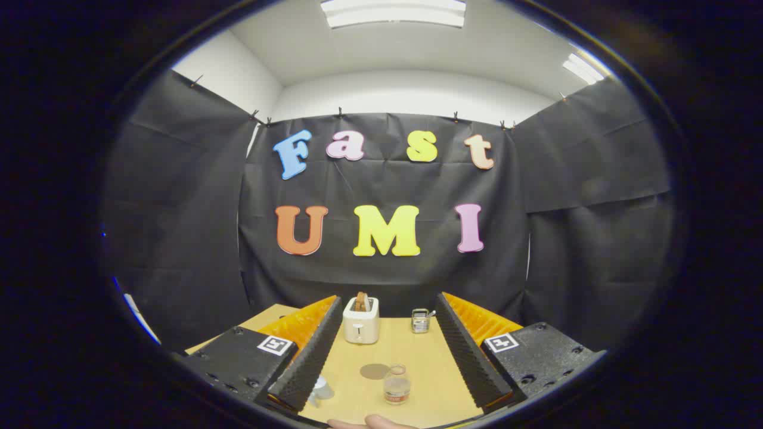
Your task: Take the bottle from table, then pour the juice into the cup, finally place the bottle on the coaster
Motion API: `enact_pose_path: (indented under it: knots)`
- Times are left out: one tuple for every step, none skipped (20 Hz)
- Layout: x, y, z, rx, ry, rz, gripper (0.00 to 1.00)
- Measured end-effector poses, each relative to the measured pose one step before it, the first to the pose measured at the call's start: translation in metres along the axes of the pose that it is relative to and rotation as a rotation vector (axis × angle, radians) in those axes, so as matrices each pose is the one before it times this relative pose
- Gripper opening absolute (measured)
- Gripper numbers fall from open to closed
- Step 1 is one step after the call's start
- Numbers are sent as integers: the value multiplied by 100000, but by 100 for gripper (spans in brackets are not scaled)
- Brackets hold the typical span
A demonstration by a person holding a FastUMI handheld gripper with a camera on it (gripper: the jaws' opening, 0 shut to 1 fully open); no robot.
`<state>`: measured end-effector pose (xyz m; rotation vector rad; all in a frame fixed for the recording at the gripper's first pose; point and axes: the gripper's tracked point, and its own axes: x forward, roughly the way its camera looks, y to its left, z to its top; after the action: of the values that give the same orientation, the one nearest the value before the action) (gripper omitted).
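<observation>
1. Pale wood-grain counter (417, 357), smooth and flat, runs away from the camera toward a black cloth wall.
2. Tongs (390, 390) are spread wide apart, gripping nothing; their inner faces are ribbed.
3. Between the fingers, near their tips, stands a small clear bottle (397, 386), squat and round, upright, with amber juice low inside.
4. Just beside the bottle, slightly farther off, lies a thin round coaster (375, 371), flat and dull brown.
5. A clear cup (322, 388) sits partly hidden against one finger.
6. Beyond them stands a boxy cream toaster (360, 323) holding toast, and a small shiny metal rack (421, 320).
7. A fingertip (375, 422) shows at the counter's near edge.
</observation>
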<state>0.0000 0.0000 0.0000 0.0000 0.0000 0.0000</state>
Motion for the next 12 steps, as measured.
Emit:
enact_pose_path:
  knots:
    - [8,98,-118,-348,959,-561,100]
    - [-53,-29,-314,471,995,-331,100]
    - [-33,149,-11,848,432,376,100]
    - [-106,206,204,815,-280,433,100]
    - [3,-47,37,506,-192,71,100]
    - [-55,-17,80,255,-173,-86,100]
    - [23,-5,-43,285,-129,-96,100]
    - [12,103,75,30,-337,140,100]
    - [-9,81,102,-29,-120,249,100]
    - [-23,53,-188,-349,18,76,100]
    - [45,-31,-106,-385,-111,-171,100]
    - [99,1,-8,-264,-93,-12,100]
